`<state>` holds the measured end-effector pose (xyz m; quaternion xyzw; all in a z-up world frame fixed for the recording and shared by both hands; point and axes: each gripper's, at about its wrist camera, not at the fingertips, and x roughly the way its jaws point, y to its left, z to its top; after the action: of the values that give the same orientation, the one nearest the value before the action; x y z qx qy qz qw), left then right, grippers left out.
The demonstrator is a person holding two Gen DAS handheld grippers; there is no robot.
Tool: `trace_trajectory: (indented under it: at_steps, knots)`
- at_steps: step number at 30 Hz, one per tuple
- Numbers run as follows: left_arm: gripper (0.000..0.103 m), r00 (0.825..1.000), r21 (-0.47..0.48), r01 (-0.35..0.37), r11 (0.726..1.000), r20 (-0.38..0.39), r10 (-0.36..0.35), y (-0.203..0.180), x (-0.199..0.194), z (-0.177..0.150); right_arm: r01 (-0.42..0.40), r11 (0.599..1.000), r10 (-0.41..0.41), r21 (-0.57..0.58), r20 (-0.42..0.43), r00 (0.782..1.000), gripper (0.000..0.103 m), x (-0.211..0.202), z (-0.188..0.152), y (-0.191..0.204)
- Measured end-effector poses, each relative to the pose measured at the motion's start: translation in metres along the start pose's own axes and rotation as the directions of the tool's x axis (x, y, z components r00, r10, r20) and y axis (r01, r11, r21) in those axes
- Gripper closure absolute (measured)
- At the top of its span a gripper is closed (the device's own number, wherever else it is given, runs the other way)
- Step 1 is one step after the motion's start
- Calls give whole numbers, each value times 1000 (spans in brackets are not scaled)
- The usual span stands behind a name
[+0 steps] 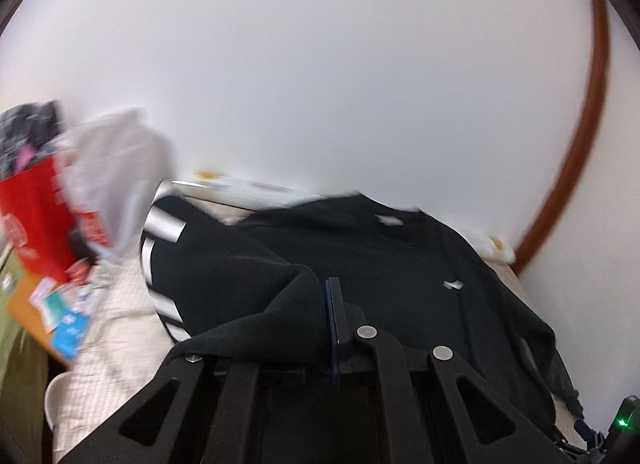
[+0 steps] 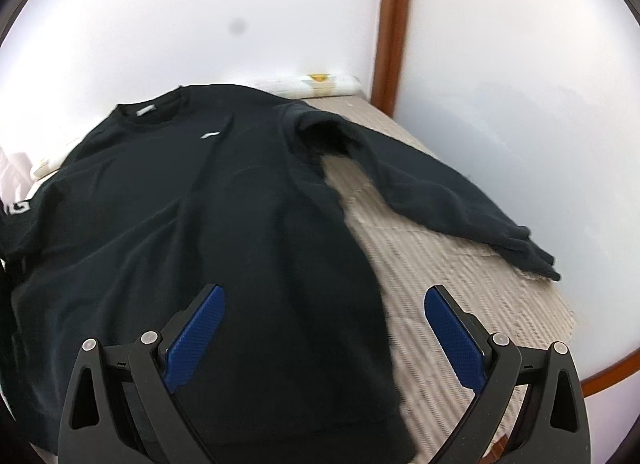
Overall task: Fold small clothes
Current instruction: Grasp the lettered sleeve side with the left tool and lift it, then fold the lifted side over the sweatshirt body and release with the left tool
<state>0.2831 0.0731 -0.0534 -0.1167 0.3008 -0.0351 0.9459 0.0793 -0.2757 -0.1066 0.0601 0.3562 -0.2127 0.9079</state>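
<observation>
The left gripper point(image 1: 326, 304) is seen pressed together on a fold of the black sweatshirt point(image 2: 208, 224), the cloth being bunched and draped over its near finger; the lifted piece appears to be a sleeve or side edge, though which cannot be told. The right gripper point(image 2: 324, 328) is held wide apart over the near hem of the sweatshirt, with nothing between its blue pads point(image 2: 200, 328). The step in hand is judged to be the first fold, with the left side being carried inward over the body. The next move would call for the held cloth to be laid flat across the chest and let go, while the right sleeve point(image 2: 440, 200) is taken up in turn. The sweatshirt is spread front up on a pale woven mat point(image 2: 460, 296), collar toward the far wall, a small white mark on the chest, and the right sleeve stretched out to the right edge of the mat. White lettering is shown on the left sleeve. A red bag point(image 1: 36, 220) stands at the far left.
</observation>
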Motion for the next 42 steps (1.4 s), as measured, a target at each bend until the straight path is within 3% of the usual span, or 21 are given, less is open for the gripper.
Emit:
trace_trajectory:
  at_steps: [3, 9, 10, 12, 14, 17, 25, 30, 33, 37, 42]
  knots:
    - [95, 999, 95, 25, 995, -46, -21, -41, 30, -7, 34, 999, -34, 10, -5, 999, 4, 5, -1, -16]
    - [94, 987, 157, 57, 986, -160, -32, -78, 70, -28, 90, 996, -90, 10, -33, 995, 4, 15, -6, -32]
    - [87, 984, 158, 70, 985, -173, -42, -79, 72, -30, 96, 995, -95, 9, -39, 995, 4, 18, -6, -32]
    - [57, 980, 162, 119, 980, -179, -89, -83, 67, -34, 103, 995, -102, 6, -47, 994, 4, 22, -4, -32]
    - [41, 979, 170, 147, 974, -165, -119, -82, 54, -36, 110, 994, -110, -3, -51, 993, 4, 23, -2, -28]
    - [40, 980, 200, 156, 967, -156, -126, -81, 37, -37, 66, 998, -66, 5, -45, 997, 4, 17, 5, -17]
    - [36, 966, 122, 222, 967, -164, -201, -38, -1, -32, 24, 996, -21, -83, 41, 999, 4, -11, 15, 40]
    - [25, 984, 160, 164, 973, -95, -150, -8, -33, -33, 26, 991, -18, -128, 63, 998, 4, -25, 14, 70]
    - [24, 993, 158, 107, 982, -72, -97, 15, -45, -39, 23, 987, -9, -160, 91, 996, 4, -37, 14, 86]
    - [24, 994, 112, 69, 991, -93, -59, 47, -50, -51, 31, 980, -7, -198, 124, 992, 4, -47, 16, 104]
    - [24, 985, 27, 30, 999, -171, -25, 83, -44, -76, -39, 967, 68, -251, 107, 992, 4, -54, 13, 131]
